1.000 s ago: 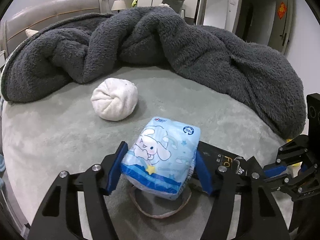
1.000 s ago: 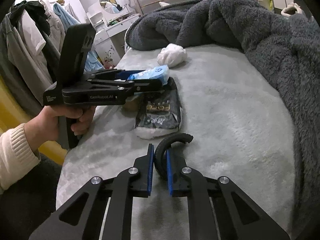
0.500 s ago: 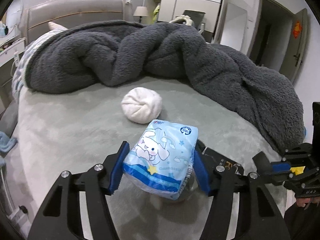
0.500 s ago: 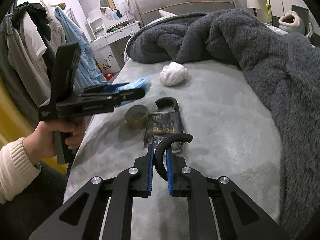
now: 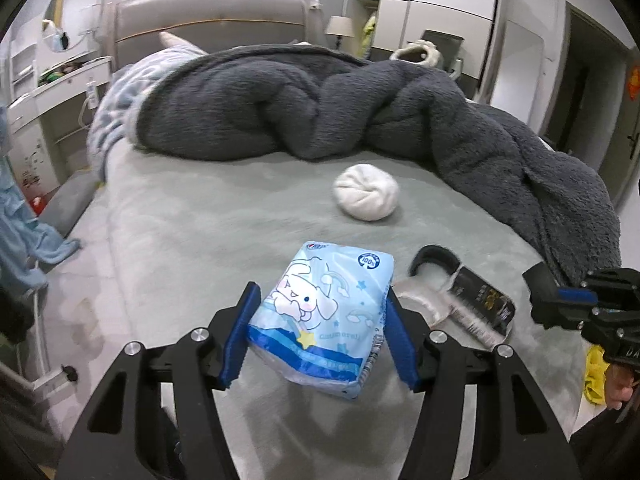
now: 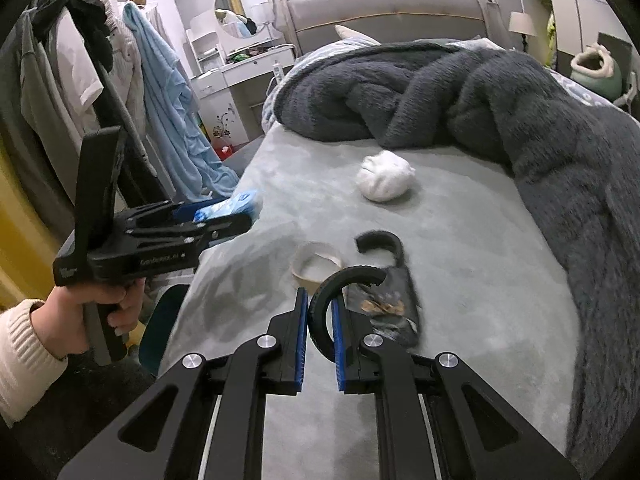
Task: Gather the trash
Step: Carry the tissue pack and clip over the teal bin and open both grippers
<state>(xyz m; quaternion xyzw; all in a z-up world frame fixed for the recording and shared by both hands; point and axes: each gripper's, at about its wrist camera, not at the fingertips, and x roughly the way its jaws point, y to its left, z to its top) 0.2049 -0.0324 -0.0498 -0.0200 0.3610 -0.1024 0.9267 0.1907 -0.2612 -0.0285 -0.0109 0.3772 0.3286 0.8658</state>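
The left tool (image 5: 320, 332) sits at the bottom centre of its own view, blue pads pinching a soft pale-blue tissue pack (image 5: 324, 320) by its two sides. The log's slight closing shows as the pack bulging between the pads. The pack is glossy plastic, printed with a white long-eared cartoon dog, stars, a yellow star and darker blue stripes along its lower edge; it hangs clear of the bed (image 5: 192, 240). In the right wrist view the same tool (image 6: 240, 216) appears at middle left, gripped by a hand (image 6: 92, 308) in a cream knit sleeve, off the bed's left edge.

The right tool (image 6: 320, 320), at the bottom centre of its view, is pressed together on a black curved hook piece (image 6: 340, 284), a thin open arc rising above the pads.

On the grey-green bed lie a white crumpled paper ball (image 5: 366, 198) in the middle, a tan tape ring (image 6: 316, 260), and a black hanger-topped package (image 6: 388, 292) with gold print, just beside the ring. A dark grey fleece blanket (image 5: 320, 108) is heaped across the far side and down the right edge.
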